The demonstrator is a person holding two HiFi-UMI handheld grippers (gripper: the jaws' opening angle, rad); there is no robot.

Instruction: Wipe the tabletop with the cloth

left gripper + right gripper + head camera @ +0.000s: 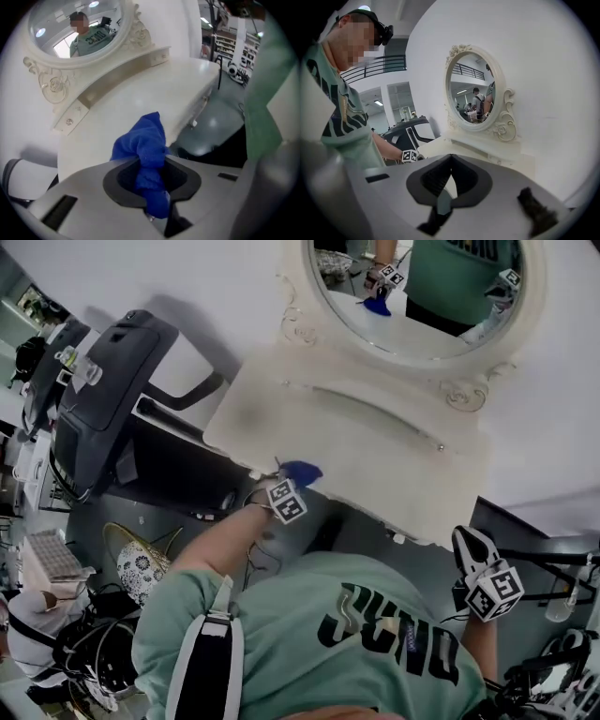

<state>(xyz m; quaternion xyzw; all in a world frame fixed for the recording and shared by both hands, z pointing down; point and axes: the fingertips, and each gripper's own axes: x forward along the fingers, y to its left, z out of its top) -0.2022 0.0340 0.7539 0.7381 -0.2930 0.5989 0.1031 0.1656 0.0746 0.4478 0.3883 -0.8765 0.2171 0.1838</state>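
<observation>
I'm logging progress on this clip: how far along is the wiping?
Done: the blue cloth is clamped in the left gripper. In hand: it sits at the near edge of the tabletop, contact unclear. Left: the wiping itself; the surface shows no trace telling how much is wiped. The right gripper is shut, empty, clear of the tabletop.

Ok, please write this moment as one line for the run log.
left gripper: shut on blue cloth | position: at front edge of tabletop | right gripper: shut, empty, off the table
</observation>
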